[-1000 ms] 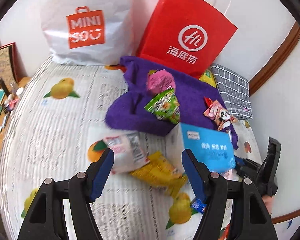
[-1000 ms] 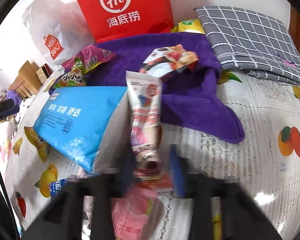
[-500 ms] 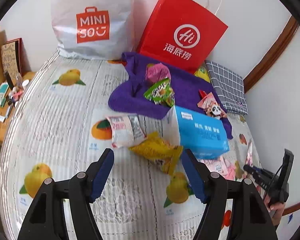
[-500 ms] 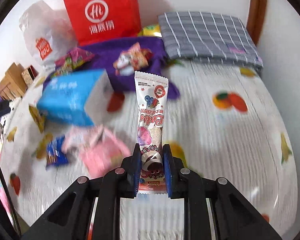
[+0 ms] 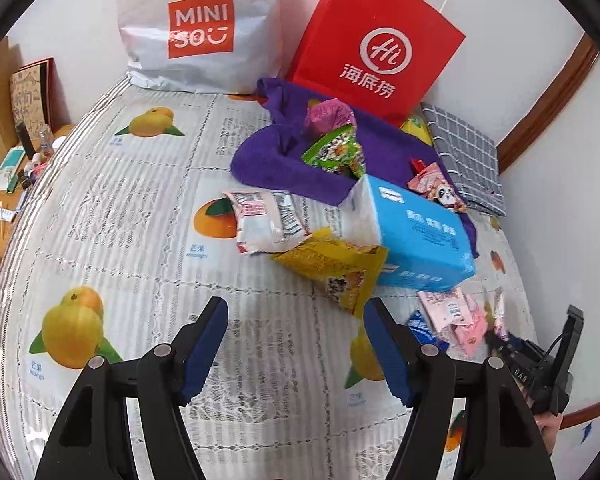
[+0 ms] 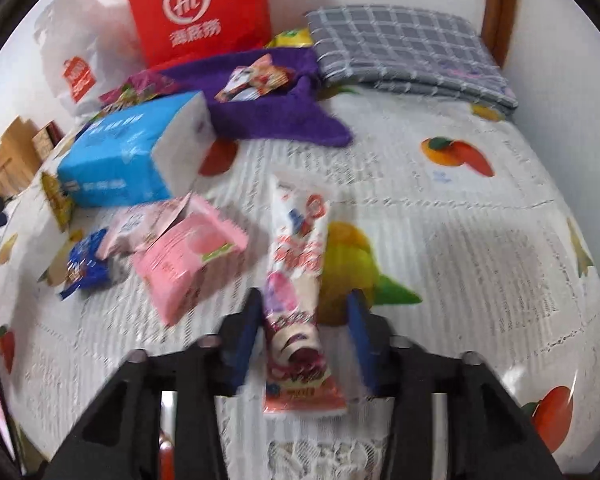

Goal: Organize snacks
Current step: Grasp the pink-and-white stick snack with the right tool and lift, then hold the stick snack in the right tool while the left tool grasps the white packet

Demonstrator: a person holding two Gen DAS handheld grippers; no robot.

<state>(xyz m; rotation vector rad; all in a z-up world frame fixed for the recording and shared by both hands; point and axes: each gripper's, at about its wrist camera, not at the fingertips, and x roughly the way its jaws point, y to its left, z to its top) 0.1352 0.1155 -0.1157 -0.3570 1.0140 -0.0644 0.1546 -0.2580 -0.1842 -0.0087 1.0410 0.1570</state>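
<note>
White lace over fruit print: we are working across a cloth-covered surface (image 5: pixel 112 208), and it is giving us a flat, open area for laying the snacks out.
Bags at the back: the white Miniso bag (image 5: pixel 200 28) and the red paper bag (image 5: pixel 376 48) are standing against the wall, likely waiting as places for sorted goods.
Purple towel: the purple towel (image 5: pixel 268 160) is lying bunched in front of the red bag and is cradling a green snack packet (image 5: pixel 336 152) and a pink one (image 5: pixel 328 114), so those are not yet sorted.
Blue box: the blue box (image 5: pixel 416 236) is sitting just beside the towel, and a yellow snack bag (image 5: pixel 336 268) is leaning against its near end.
Pink cluster: in the right wrist view, pink packets (image 6: pixel 188 252) and a small blue packet (image 6: pixel 84 264) are lying close together, which we are reading as the growing pile.
Long snack stick: the long pink-and-white stick pack (image 6: pixel 296 264) is lying between the fingers of the right gripper (image 6: pixel 302 336), just beside that cluster, probably so that like goes with like.
Right gripper: we are opening its jaws, and the pads are standing clear of the pack.
Left gripper: we are holding the left gripper (image 5: pixel 296 346) apart and empty above bare cloth, near the yellow bag, perhaps readying for it.
</note>
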